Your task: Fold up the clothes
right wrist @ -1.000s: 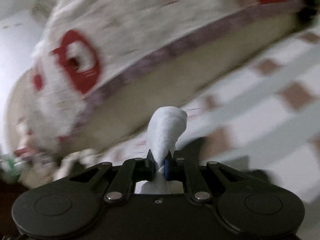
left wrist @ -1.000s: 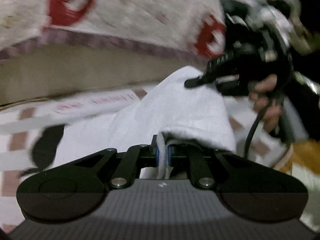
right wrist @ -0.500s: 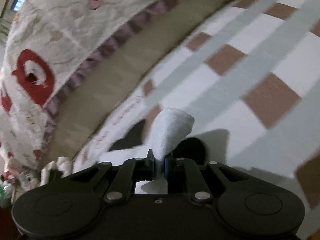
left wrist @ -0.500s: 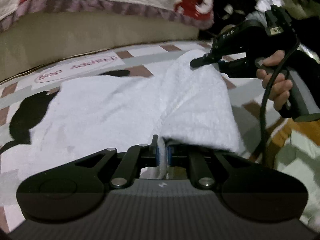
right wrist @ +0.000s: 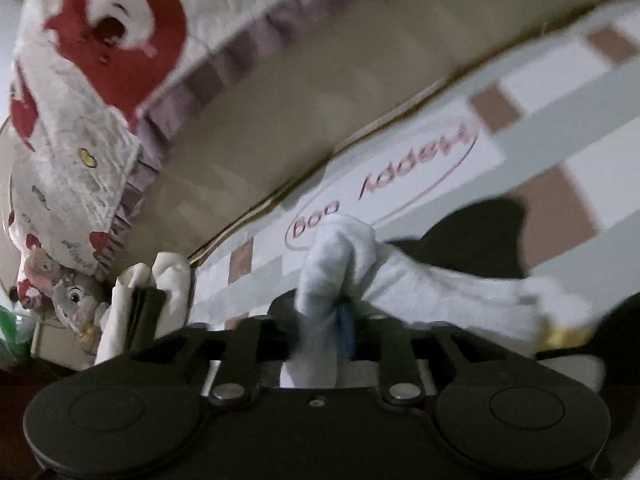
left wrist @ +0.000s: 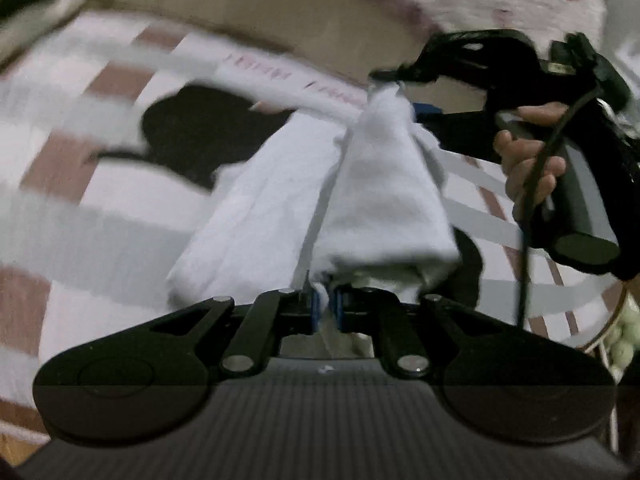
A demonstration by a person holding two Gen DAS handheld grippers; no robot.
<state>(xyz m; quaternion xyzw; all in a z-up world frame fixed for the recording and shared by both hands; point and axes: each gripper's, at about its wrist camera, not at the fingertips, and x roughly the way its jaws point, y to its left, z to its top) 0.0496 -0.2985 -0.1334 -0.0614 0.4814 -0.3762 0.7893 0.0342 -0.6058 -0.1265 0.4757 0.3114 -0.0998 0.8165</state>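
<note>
A white garment [left wrist: 380, 200] lies folded in a long strip on the checked bedspread [left wrist: 80, 208]. My left gripper [left wrist: 328, 308] is shut on its near edge, the cloth pinched between the blue pads. In the left wrist view my right gripper [left wrist: 400, 92], held by a hand [left wrist: 528, 160], is at the garment's far corner. Its jaws are opening, and that corner [right wrist: 332, 264] still stands loosely between them. My right gripper [right wrist: 320, 324] shows one blue pad [right wrist: 346, 328] beside the cloth. The rest of the garment [right wrist: 460, 284] trails off to the right.
A quilt with red prints [right wrist: 100, 60] is heaped at the back over a beige mattress side [right wrist: 320, 88]. The bedspread carries a black animal figure [left wrist: 200, 132] and an oval logo [right wrist: 384, 188]. A plush toy [right wrist: 68, 300] and a folded white cloth [right wrist: 160, 280] lie at the left.
The right gripper's jaws have parted, and the pinched corner has slumped between them. Both grippers swung sideways over the bed, and the garment now lies narrower. The left grip is unchanged.
</note>
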